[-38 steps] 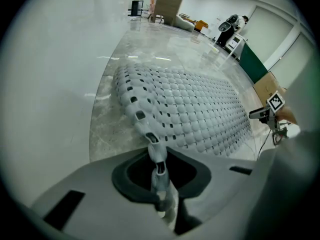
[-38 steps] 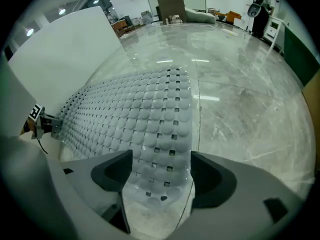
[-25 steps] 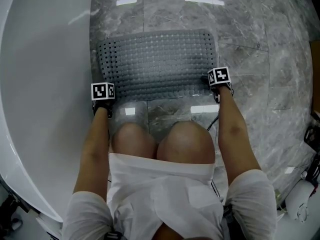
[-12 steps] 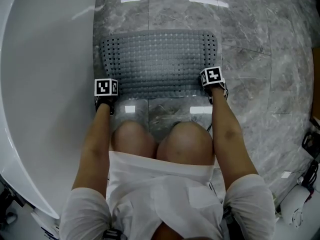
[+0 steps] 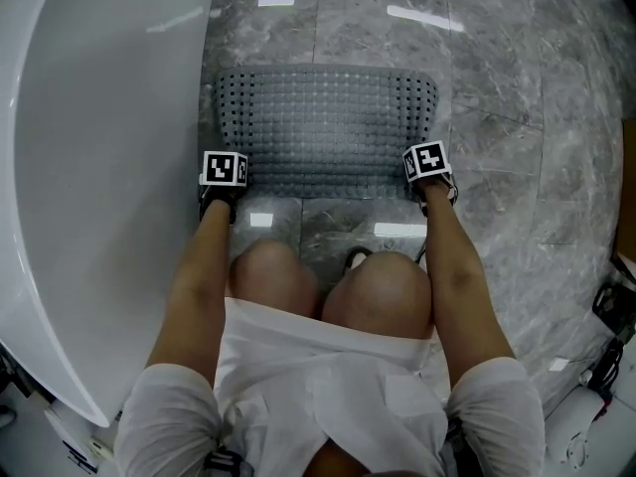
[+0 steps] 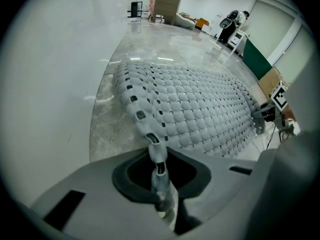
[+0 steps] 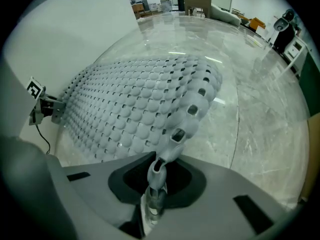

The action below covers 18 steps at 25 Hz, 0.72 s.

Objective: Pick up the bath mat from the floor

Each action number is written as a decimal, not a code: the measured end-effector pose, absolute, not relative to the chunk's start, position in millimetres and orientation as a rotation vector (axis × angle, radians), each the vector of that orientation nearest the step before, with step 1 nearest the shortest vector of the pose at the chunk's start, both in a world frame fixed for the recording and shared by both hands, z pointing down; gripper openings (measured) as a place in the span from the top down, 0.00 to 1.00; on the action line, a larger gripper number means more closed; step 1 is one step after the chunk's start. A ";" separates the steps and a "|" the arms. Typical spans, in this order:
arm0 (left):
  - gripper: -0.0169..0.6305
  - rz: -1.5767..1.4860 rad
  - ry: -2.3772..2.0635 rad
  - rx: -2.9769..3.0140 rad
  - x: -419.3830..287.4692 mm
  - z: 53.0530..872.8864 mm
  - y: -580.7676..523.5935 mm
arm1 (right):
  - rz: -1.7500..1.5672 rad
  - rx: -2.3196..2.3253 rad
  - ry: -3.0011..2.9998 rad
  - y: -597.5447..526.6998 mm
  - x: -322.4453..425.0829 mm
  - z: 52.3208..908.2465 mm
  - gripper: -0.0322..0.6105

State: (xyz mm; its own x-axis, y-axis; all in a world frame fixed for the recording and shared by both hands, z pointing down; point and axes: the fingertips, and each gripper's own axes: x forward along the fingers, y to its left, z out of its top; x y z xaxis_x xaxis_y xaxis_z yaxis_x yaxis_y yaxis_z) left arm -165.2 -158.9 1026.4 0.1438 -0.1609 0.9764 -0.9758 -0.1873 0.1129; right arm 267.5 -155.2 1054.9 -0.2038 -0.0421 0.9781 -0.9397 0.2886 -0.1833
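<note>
A grey bubbled bath mat (image 5: 328, 127) with rows of holes lies on the marble floor beside the tub. My left gripper (image 5: 221, 185) is shut on the mat's near left corner; in the left gripper view the corner (image 6: 150, 134) is pinched and pulled up between the jaws (image 6: 159, 171). My right gripper (image 5: 429, 175) sits at the near right corner. Its jaws have just been closing, and the right gripper view shows the mat's edge (image 7: 172, 139) squeezed between them (image 7: 156, 176). Both grippers point steeply down.
A white bathtub (image 5: 89, 167) curves along the left, close to the mat's left edge. The person's bare knees (image 5: 328, 286) are just behind the grippers. Grey marble floor (image 5: 517, 147) stretches right and ahead. Cables and a white device (image 5: 596, 366) lie at lower right.
The right gripper has slid left onto the mat's near right corner and shut on it. The left gripper has kept its hold on the left corner.
</note>
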 end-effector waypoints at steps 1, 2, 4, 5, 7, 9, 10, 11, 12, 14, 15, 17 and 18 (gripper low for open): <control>0.89 1.149 -1.151 1.530 -165.5 1026.5 -158.3 | 1.094 0.947 -1.529 -154.9 267.2 1053.5 0.85; 0.89 1.145 -1.153 1.530 -165.5 1026.5 -157.7 | 1.095 0.953 -1.532 -154.6 267.3 1052.0 0.85; 0.89 1.140 -1.148 1.534 -165.5 1026.7 -157.6 | 1.104 0.968 -1.538 -154.4 267.7 1049.3 0.85; 0.89 1.138 -1.143 1.536 -166.0 1027.1 -158.2 | 1.112 0.975 -1.541 -154.8 267.3 1048.1 0.85; 0.89 1.132 -1.140 1.535 -167.7 1027.2 -159.1 | 1.127 0.984 -1.547 -155.7 265.4 1045.6 0.86; 0.89 1.129 -1.137 1.529 -168.7 1026.7 -158.4 | 1.129 0.989 -1.550 -155.3 263.7 1043.1 0.86; 0.90 1.130 -1.136 1.526 -168.4 1026.0 -158.2 | 1.125 0.990 -1.552 -155.2 263.3 1041.6 0.86; 0.90 1.131 -1.134 1.525 -167.9 1024.7 -158.3 | 1.121 0.991 -1.555 -155.4 263.1 1039.9 0.86; 0.90 1.134 -1.133 1.525 -167.1 1022.8 -158.5 | 1.120 0.992 -1.558 -155.4 262.9 1038.0 0.86; 0.90 1.131 -1.138 1.526 -165.0 1017.9 -158.4 | 1.123 0.994 -1.565 -155.2 262.3 1032.7 0.86; 0.90 1.127 -1.145 1.527 -163.5 1014.2 -158.4 | 1.125 0.997 -1.568 -155.1 261.4 1028.9 0.86; 0.90 1.128 -1.158 1.537 -158.9 1002.7 -159.4 | 1.123 1.001 -1.573 -154.9 258.0 1017.6 0.87; 0.90 1.138 -1.160 1.548 -156.0 995.1 -160.3 | 1.123 1.006 -1.575 -155.2 256.0 1009.6 0.87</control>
State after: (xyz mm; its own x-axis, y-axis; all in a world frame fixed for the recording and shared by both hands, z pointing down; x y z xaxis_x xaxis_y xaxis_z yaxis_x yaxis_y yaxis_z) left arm -156.0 -160.3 995.1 0.1488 -0.1822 0.9719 -0.9752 -0.1898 0.1137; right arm 256.0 -155.2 1009.6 -0.2372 -0.1018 0.9661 -0.9466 0.2480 -0.2063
